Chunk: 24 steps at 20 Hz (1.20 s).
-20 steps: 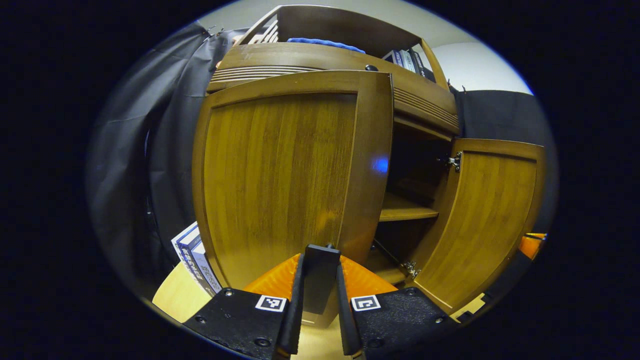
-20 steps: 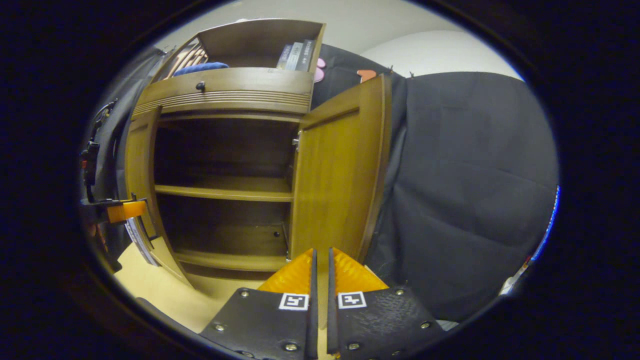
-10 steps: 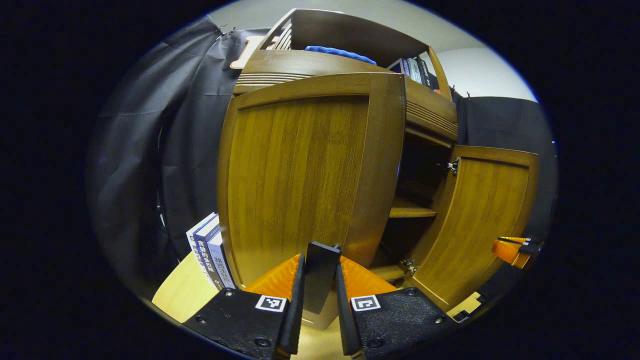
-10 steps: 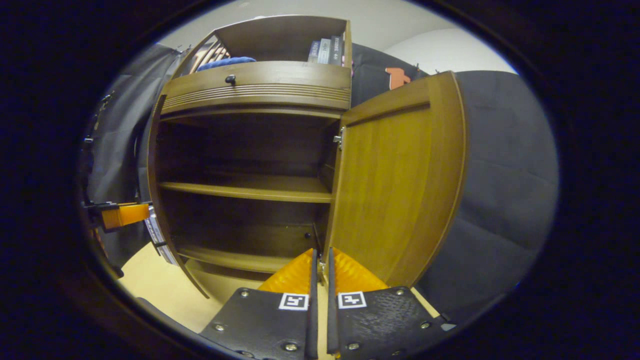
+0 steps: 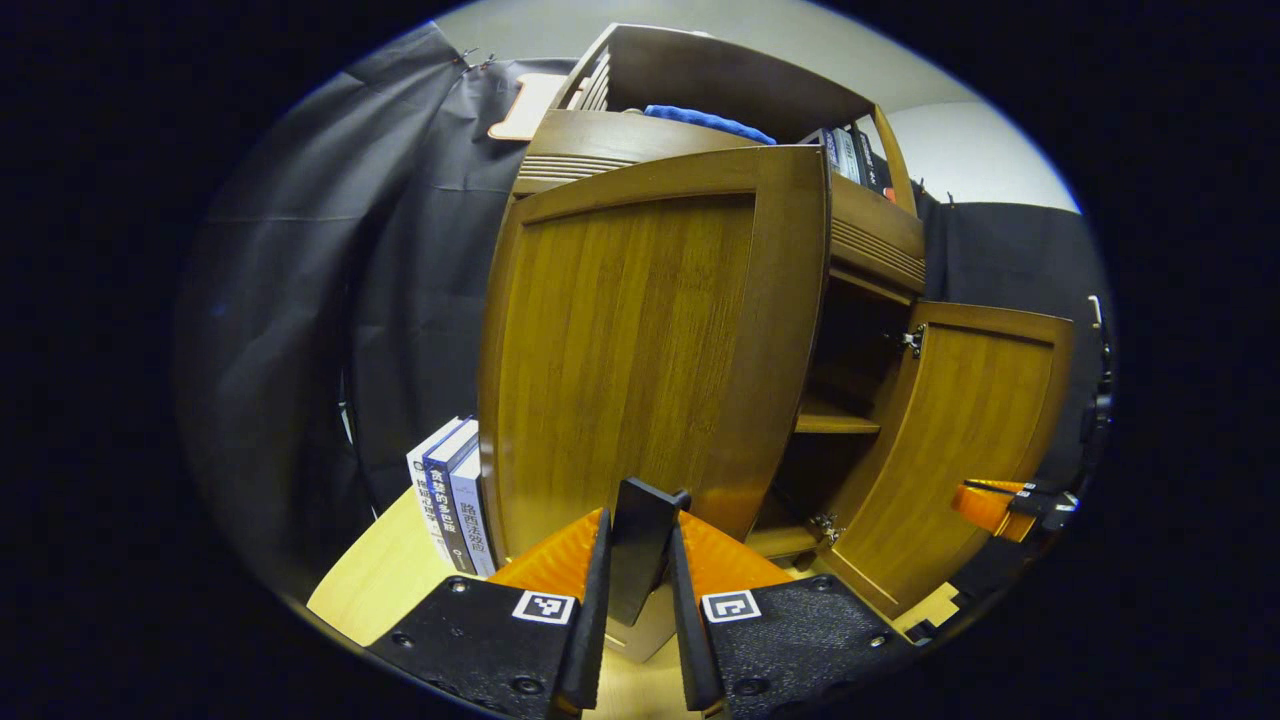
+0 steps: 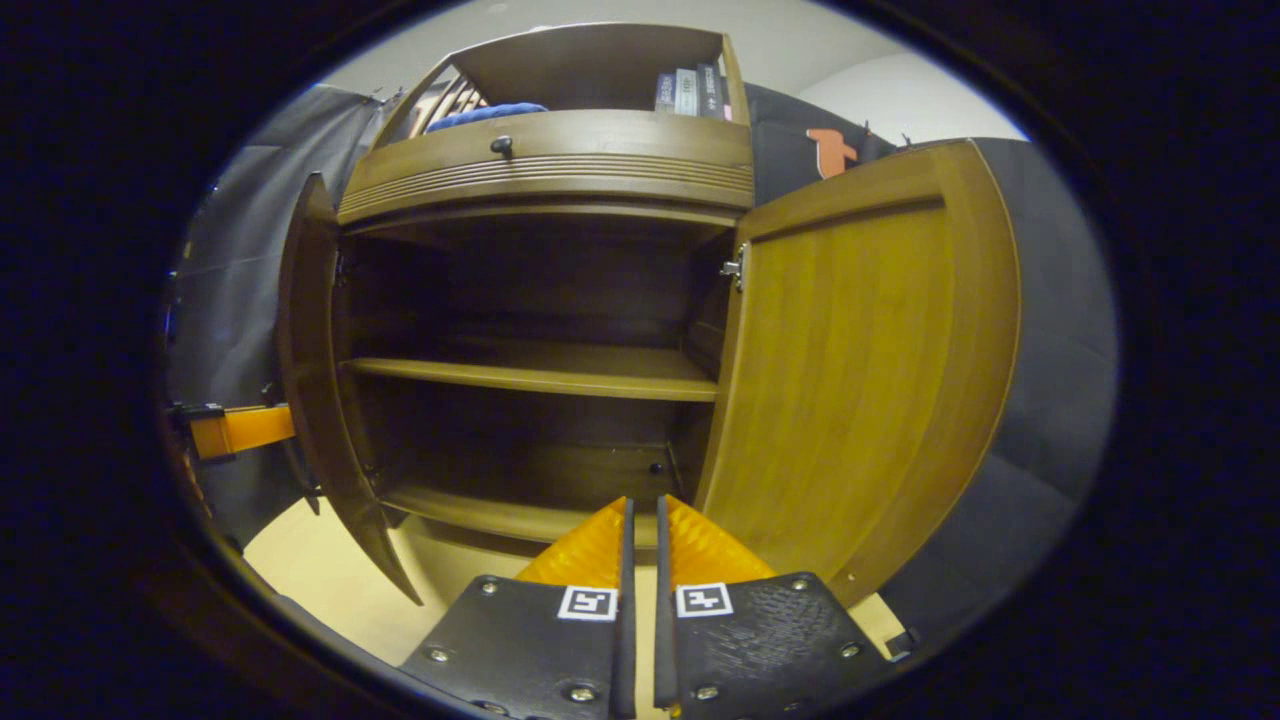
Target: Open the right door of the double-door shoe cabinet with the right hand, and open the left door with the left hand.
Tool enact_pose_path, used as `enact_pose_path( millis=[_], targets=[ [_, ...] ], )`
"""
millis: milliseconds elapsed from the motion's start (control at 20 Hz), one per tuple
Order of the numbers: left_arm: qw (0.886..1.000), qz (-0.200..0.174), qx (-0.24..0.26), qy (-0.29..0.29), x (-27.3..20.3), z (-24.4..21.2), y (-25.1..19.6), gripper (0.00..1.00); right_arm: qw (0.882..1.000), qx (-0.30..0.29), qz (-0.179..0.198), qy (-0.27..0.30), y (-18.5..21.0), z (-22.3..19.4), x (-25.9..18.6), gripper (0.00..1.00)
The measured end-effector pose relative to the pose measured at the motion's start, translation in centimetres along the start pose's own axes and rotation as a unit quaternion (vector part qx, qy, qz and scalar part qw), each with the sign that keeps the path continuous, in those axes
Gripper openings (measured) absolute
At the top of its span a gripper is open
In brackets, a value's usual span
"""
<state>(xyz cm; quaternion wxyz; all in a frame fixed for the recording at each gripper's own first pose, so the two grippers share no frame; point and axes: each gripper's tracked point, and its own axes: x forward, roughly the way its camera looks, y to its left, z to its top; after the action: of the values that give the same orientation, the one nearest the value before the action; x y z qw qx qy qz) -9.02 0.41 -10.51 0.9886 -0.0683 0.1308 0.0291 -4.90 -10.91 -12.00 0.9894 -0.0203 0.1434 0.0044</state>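
Left gripper is what I watch first: its two fingers are closed onto the free edge of the left brown wooden cabinet door, gripping it low down, near the bottom corner. That door stands swung well out from the double-door wooden shoe cabinet. In the right gripper view I see it edge-on at the cabinet's left side.

My right gripper has its fingers pressed nearly together with only a thin slit between them and nothing held. It sits in front of the cabinet's lower opening, just beside the bottom of the right brown wooden cabinet door, which also stands wide open.

Inside I see a wooden middle shelf and a dark bare floor below it. A blue cloth lies on the open top shelf. A few upright books stand on the pale wooden tabletop, touching the cabinet's left side.
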Motion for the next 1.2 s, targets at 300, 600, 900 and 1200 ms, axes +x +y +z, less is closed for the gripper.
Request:
enact_pose_path(
  millis=[300, 600, 900, 1200],
  targets=[
    [1.000, 0.020, -0.006, -0.002, -1.5, 0.1, 1.4, 0.34, 0.999, -0.006, 0.036, 0.002, 2.5, -0.1, 1.1, 0.07],
    [0.999, 0.050, -0.001, -0.007, -2.8, 0.3, 3.0, 0.32, 0.998, -0.014, 0.069, 0.004, 4.6, 0.0, 2.4, 0.07],
    [0.996, 0.093, 0.011, -0.011, -4.4, 0.6, 5.1, 0.32, 0.995, -0.018, 0.100, 0.005, 6.3, 0.0, 3.6, 0.07],
    [0.990, 0.138, 0.015, -0.019, -5.8, 1.0, 7.7, 0.29, 0.991, -0.026, 0.132, 0.008, 7.6, -0.1, 3.8, 0.07]
  ],
)
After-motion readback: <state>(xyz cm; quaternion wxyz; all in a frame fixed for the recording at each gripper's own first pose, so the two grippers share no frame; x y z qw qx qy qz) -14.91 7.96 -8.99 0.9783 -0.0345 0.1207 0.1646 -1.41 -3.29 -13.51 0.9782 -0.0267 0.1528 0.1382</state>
